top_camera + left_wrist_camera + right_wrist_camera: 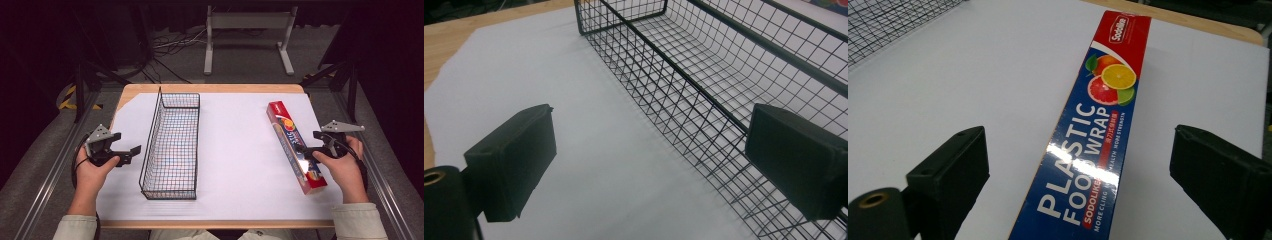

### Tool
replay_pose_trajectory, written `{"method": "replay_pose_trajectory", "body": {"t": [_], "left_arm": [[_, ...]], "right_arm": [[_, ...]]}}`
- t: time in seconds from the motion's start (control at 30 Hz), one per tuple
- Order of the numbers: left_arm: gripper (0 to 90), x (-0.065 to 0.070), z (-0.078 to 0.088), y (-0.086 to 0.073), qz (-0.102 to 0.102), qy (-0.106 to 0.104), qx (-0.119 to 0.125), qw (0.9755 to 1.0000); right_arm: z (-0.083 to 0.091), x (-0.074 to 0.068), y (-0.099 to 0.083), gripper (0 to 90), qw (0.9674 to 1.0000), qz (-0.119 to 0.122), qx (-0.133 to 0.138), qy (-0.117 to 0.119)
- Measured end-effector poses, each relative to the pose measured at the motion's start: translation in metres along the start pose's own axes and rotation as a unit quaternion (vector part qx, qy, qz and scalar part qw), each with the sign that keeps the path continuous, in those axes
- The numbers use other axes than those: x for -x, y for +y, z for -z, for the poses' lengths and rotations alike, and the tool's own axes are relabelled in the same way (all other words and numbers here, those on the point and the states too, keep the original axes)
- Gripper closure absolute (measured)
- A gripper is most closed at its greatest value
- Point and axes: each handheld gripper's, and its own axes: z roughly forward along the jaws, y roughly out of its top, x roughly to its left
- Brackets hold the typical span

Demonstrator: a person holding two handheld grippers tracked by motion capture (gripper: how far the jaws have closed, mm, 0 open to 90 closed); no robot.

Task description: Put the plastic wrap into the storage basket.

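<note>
Over the surface, high view: plastic wrap box (295,146) lies flat on the white sheet near the right edge, long axis running from the far side toward the near right corner. Right claw (306,150) sits at the box's near half, jaws apart on either side of it, nothing gripped yet. Wire basket (171,145) stands left of centre, long sides parallel to the left edge, nothing visible inside it. Left claw (131,152) hovers just beside the basket's left wall, jaws spread, holding nothing. Left gripper view: both black jaws stand wide, white sheet between them; the basket's near wall (704,115) runs diagonally across the frame, and the right-hand jaw overlaps its mesh; contact cannot be judged. Right gripper view: the box (1093,135) passes lengthwise between the open jaws with clear gaps on both sides, printed top face glossy, reflecting light. Judgement: box is long, light, stiff cardboard, likely to crush a little if squeezed hard and to slip on the glossy print. Best hold is across the narrow width, near mid-length, so it does not swing or droop from one end.
</note>
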Motion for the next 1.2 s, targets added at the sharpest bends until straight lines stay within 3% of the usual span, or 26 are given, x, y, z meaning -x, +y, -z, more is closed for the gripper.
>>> {"method": "replay_pose_trajectory", "body": {"t": [0.27, 0.5, 0.53, 0.73, 0.77, 0.8, 0.87, 1.0, 1.03, 1.1, 1.2], "left_arm": [[6.8, -0.003, -0.003, -0.003, 0.000, 0.004, -0.005, 1.0000], [6.8, -0.004, -0.002, -0.002, -0.003, 0.008, -0.006, 0.9999], [6.8, -0.006, -0.002, -0.002, -0.001, 0.011, -0.003, 0.9999], [6.8, -0.009, 0.001, -0.002, 0.006, 0.013, -0.001, 0.9999], [6.8, -0.009, 0.002, -0.002, 0.007, 0.014, 0.001, 0.9999], [6.8, -0.009, 0.002, -0.002, 0.007, 0.014, 0.002, 0.9999], [6.8, -0.009, 0.002, -0.002, 0.006, 0.012, -0.001, 0.9999], [5.3, -0.008, 0.004, 0.000, 0.010, 0.022, 0.008, 0.9997], [5.0, -0.008, 0.005, 0.001, 0.014, 0.022, 0.010, 0.9996], [3.9, -0.007, 0.006, 0.002, 0.016, 0.018, 0.017, 0.9996], [4.6, -0.005, 0.006, 0.003, 0.011, 0.020, 0.010, 0.9997]], "right_arm": [[0.003, -0.003, 0.003, 8.2, 0.9997, 0.014, -0.008, -0.019], [-0.002, -0.005, 0.007, 12.7, 0.9978, -0.024, -0.040, -0.046], [-0.008, -0.005, 0.007, 17.0, 0.9963, -0.037, -0.059, -0.050], [-0.021, -0.007, 0.006, 19.3, 0.9921, -0.056, -0.101, -0.049], [-0.023, -0.008, 0.007, 20.3, 0.9907, -0.063, -0.110, -0.048], [-0.029, -0.009, 0.008, 22.0, 0.9872, -0.075, -0.130, -0.053], [-0.031, -0.009, 0.008, 22.8, 0.9864, -0.078, -0.134, -0.055], [-0.040, -0.009, 0.009, 26.3, 0.9817, -0.083, -0.160, -0.062], [-0.042, -0.010, 0.009, 26.1, 0.9789, -0.094, -0.171, -0.061], [-0.048, -0.009, 0.008, 22.5, 0.9805, -0.075, -0.173, -0.055], [-0.053, -0.008, 0.007, 17.9, 0.9788, -0.073, -0.180, -0.064]]}}
